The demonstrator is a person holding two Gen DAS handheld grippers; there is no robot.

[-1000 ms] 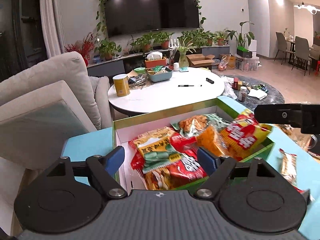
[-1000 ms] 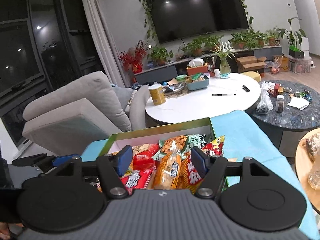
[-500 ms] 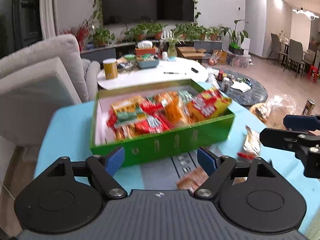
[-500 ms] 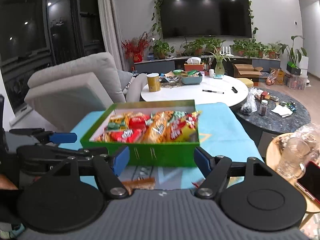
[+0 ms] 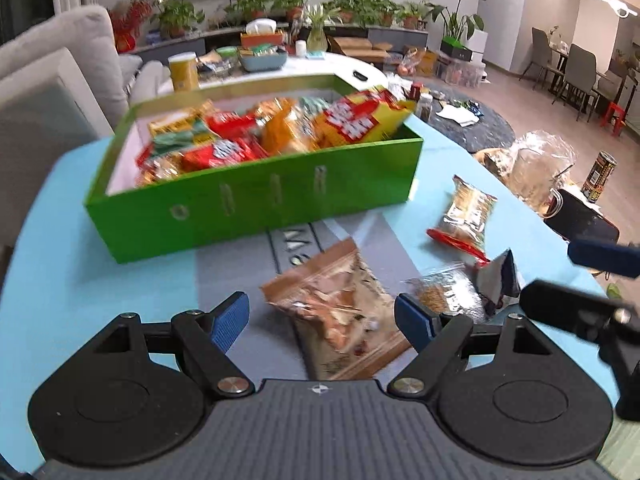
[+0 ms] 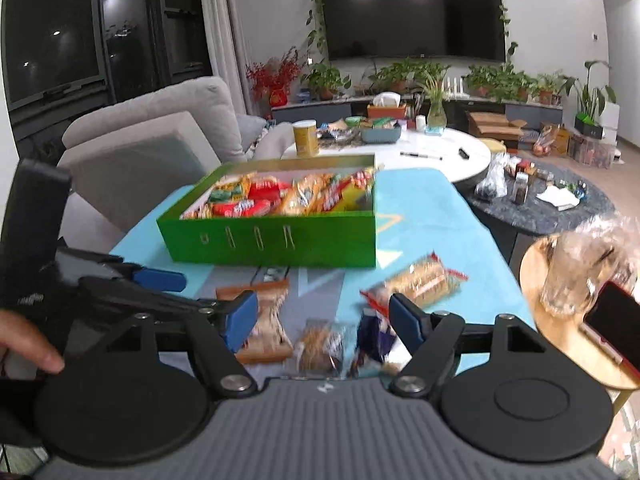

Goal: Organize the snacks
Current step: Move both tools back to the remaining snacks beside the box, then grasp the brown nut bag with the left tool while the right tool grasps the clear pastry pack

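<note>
A green box [image 5: 256, 204] [image 6: 272, 244] full of snack packets stands on the blue table [image 5: 80, 280]. In front of it lie loose packets: a brown one [image 5: 340, 308] [image 6: 264, 320], a red-edged cracker pack [image 5: 466, 212] [image 6: 420, 280], a clear bag [image 5: 448, 294] [image 6: 320, 344] and a small dark blue packet [image 5: 498, 276] [image 6: 372, 336]. My left gripper [image 5: 322, 322] hangs open over the brown packet, touching nothing. My right gripper [image 6: 322, 320] is open above the clear bag and the dark blue packet, also apart from them. Both views are motion-blurred.
A grey sofa [image 6: 160, 128] stands left, with a white round table [image 6: 452, 156] behind the box and a dark round table [image 6: 560, 216] to the right. A wooden side table [image 6: 568, 352] at the right carries a glass mug [image 6: 572, 276], a phone [image 6: 612, 320] and a can [image 5: 600, 176].
Both grippers have drawn back from over the green box and tipped downward. The loose packets on the table front have come into view. Both sets of jaws keep the same width.
</note>
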